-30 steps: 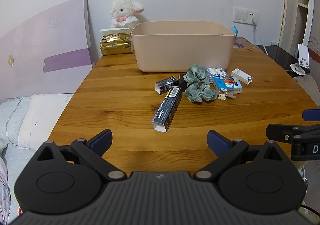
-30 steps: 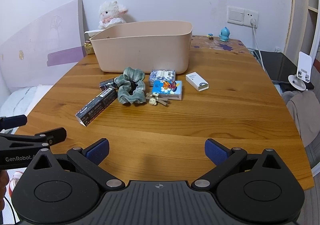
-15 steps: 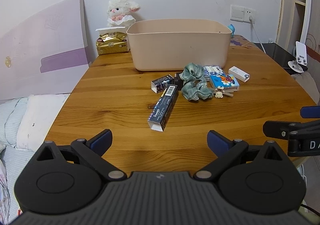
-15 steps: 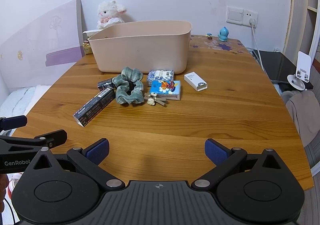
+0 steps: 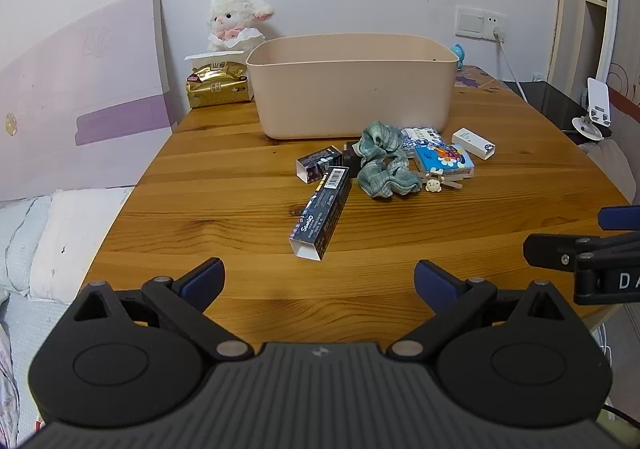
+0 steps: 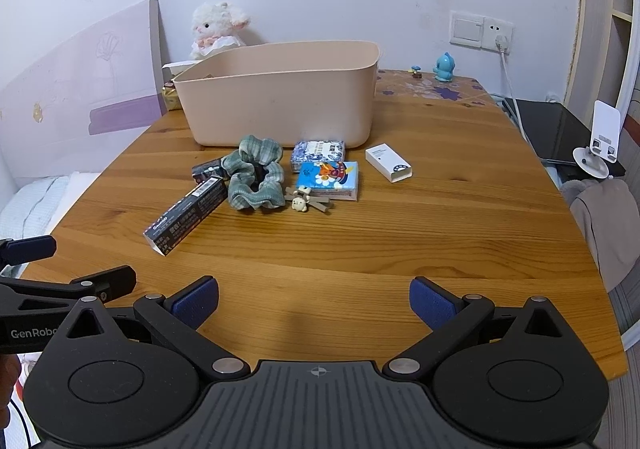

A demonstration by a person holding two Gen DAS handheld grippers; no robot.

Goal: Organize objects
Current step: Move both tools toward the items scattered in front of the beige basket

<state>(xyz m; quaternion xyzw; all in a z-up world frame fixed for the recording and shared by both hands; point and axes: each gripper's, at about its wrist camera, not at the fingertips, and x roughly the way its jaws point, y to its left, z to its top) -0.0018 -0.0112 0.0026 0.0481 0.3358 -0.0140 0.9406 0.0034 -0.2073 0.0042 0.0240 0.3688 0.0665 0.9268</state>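
A beige plastic bin [image 5: 352, 89] [image 6: 280, 97] stands at the back of the wooden table [image 5: 240, 185]. In front of it lie a long dark box [image 5: 322, 217] [image 6: 188, 215], a small dark box [image 5: 318, 168], a green scrunchie [image 5: 384, 165] [image 6: 256, 179], a blue patterned packet [image 6: 318, 151], a colourful tissue pack [image 5: 444, 161] [image 6: 330, 179], a small bear clip [image 6: 306, 201] and a white box [image 5: 474, 143] [image 6: 388, 162]. My left gripper [image 5: 319, 281] is open and empty over the near edge. My right gripper [image 6: 314, 301] is open and empty beside it.
A plush lamb [image 5: 236, 21] and a gold tissue pack [image 5: 218, 85] sit behind the bin at the left. A blue figurine [image 6: 444, 67] stands at the back right. A bed [image 5: 44, 233] lies left of the table, a cable [image 6: 510, 89] and dark desk [image 6: 560, 129] to the right.
Both grippers have shifted slightly, so the objects sit a little differently in each view. Both stay open and nothing on the table has moved.
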